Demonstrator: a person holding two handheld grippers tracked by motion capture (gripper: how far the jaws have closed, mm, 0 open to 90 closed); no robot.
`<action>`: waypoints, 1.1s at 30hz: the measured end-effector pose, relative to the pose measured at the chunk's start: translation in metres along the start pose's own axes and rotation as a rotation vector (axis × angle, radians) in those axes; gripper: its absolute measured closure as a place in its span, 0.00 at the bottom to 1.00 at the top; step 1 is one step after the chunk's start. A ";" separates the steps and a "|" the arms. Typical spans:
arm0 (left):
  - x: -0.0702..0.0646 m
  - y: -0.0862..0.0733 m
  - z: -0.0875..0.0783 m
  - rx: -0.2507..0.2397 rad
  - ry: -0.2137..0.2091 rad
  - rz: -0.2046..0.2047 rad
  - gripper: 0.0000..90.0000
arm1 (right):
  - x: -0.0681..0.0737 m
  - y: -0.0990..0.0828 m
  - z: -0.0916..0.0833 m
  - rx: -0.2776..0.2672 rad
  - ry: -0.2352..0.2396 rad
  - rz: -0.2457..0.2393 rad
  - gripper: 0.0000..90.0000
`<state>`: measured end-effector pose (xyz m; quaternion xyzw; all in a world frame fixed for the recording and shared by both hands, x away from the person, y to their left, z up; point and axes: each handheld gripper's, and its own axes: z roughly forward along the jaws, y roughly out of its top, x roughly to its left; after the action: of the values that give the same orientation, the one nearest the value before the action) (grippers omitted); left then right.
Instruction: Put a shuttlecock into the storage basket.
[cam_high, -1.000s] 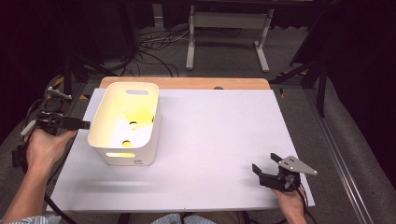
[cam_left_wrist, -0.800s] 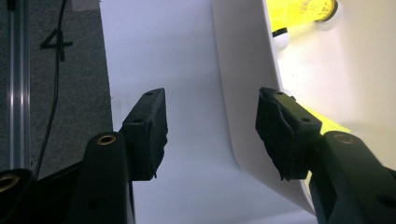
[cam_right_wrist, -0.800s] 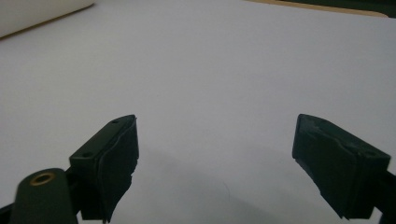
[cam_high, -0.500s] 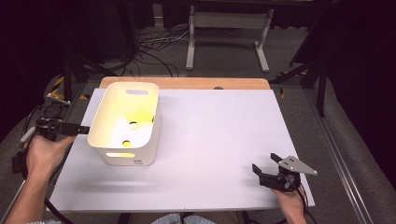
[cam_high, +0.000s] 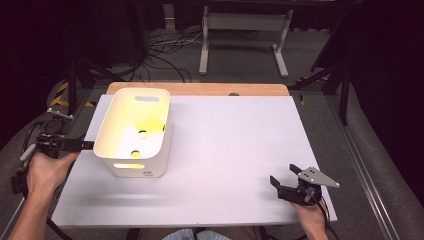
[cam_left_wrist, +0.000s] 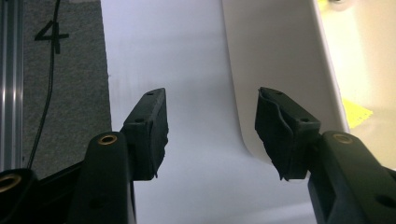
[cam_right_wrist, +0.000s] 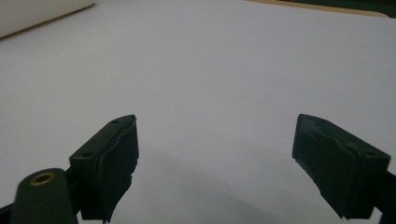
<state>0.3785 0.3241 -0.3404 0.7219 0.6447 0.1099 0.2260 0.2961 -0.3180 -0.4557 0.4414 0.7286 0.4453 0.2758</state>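
The left hand-held gripper (cam_high: 82, 145) sits at the left edge of the table (cam_high: 235, 150), held level in the person's left hand (cam_high: 47, 170), its jaws pointing at the white tub (cam_high: 134, 131). Its jaws are spread with nothing between them. In the left gripper view the bare table top (cam_left_wrist: 187, 84) shows through the gap, and the tub's curved outer wall (cam_left_wrist: 275, 60) stands just ahead of the jaw on that view's right side, close to it but not pinched; whether that jaw's tip brushes the wall cannot be told. Past the tub's rim, on the far side from this gripper, the inside glows yellow, and a piece of something yellow (cam_left_wrist: 355, 113) lies on its floor.

From the high view the tub stands upright right in front of the left hand-held gripper's tips, on the left part of the table. Small round yellow things (cam_high: 142, 134) lie inside it, too small to name.

The right hand-held gripper (cam_high: 285, 181) rests near the table's front right corner, well apart from the tub, held by the right hand (cam_high: 310, 212). Its jaws are also spread wide and hold nothing: the right gripper view shows plain white table top (cam_right_wrist: 215, 93) between and beyond them. The tub's edge (cam_right_wrist: 37, 11) appears far ahead of this gripper, off to that view's upper left.
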 end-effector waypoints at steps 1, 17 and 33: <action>0.000 0.000 0.000 -0.002 0.000 0.005 0.49 | 0.000 0.000 0.000 0.000 0.000 0.000 0.17; -0.002 -0.010 0.004 -0.011 -0.002 0.002 0.47 | 0.001 0.000 0.000 -0.001 0.004 -0.003 0.17; -0.001 -0.025 0.010 -0.028 -0.007 -0.009 0.45 | 0.001 0.000 0.000 -0.001 0.004 -0.003 0.17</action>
<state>0.3611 0.3232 -0.3604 0.7162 0.6456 0.1153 0.2385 0.2962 -0.3170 -0.4557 0.4392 0.7296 0.4463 0.2750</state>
